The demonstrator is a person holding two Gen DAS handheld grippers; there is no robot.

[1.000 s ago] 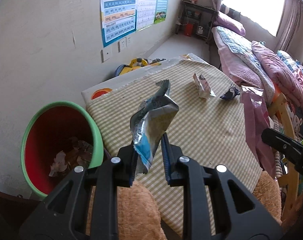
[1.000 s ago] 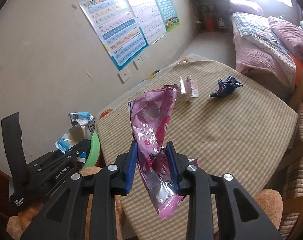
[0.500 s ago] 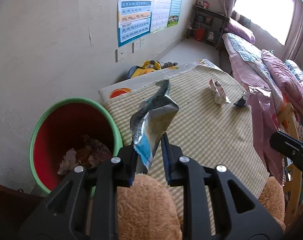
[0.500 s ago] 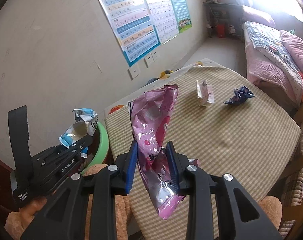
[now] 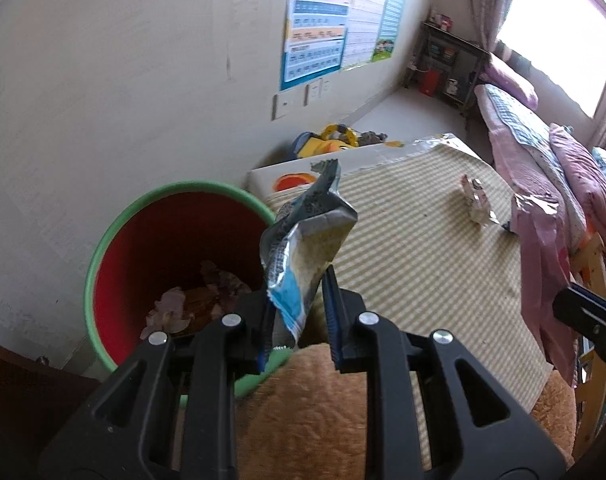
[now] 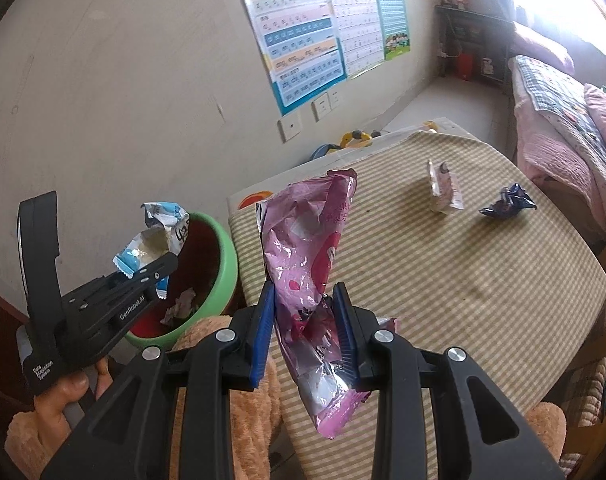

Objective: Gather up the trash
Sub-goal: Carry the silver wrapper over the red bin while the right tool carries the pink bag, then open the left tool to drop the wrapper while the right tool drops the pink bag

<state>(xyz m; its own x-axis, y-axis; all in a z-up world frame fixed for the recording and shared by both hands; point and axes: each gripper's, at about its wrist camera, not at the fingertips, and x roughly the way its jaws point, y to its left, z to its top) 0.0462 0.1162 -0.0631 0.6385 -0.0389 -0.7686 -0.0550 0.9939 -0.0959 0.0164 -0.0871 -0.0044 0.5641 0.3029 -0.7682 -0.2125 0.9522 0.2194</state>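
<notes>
**Two wrappers in hand beside the bin**

Item 1. Left gripper [image 5: 297, 322]: black plastic frame, blue ribbed pads, jaws drawn narrow and clamped on a blue-and-silver wrapper [image 5: 307, 248]. The wrapper is crinkled foil, torn open at the top, its pale inner face showing. The right wrist view shows it held up over the near rim of the bin.

Item 2. Right gripper [image 6: 305, 322]: same build, jaws narrow and pinching a pink foil bag [image 6: 307, 256]. The bag is long, creased and shiny, standing up above the pads and hanging crumpled below them.

Item 3. Bin [image 5: 103, 248]: round, green rim, red inside, on the floor against the wall and just beside the table corner. The left wrist view looks into it and shows crumpled paper scraps [image 5: 191, 300] at the bottom; the right wrist view shows only part of its mouth behind the left gripper.

Item 4. Table [image 6: 483, 280]: rounded corners, covered in beige-and-cream checked cloth. Lying on it, apart from each other, are a small pink-and-white wrapper [image 6: 443, 190] and a dark blue crumpled wrapper [image 6: 507, 202]. In the left wrist view the blue one is almost wholly hidden behind the pink bag.

Item 5. Fuzzy tan sleeve [image 5: 363, 412]: plush, fills the bottom of both views. A hand [image 6: 69, 390] grips the left gripper's handle, only partly seen.

Item 6. Wall posters [image 6: 315, 36]: glossy charts; print too small to read.
</notes>
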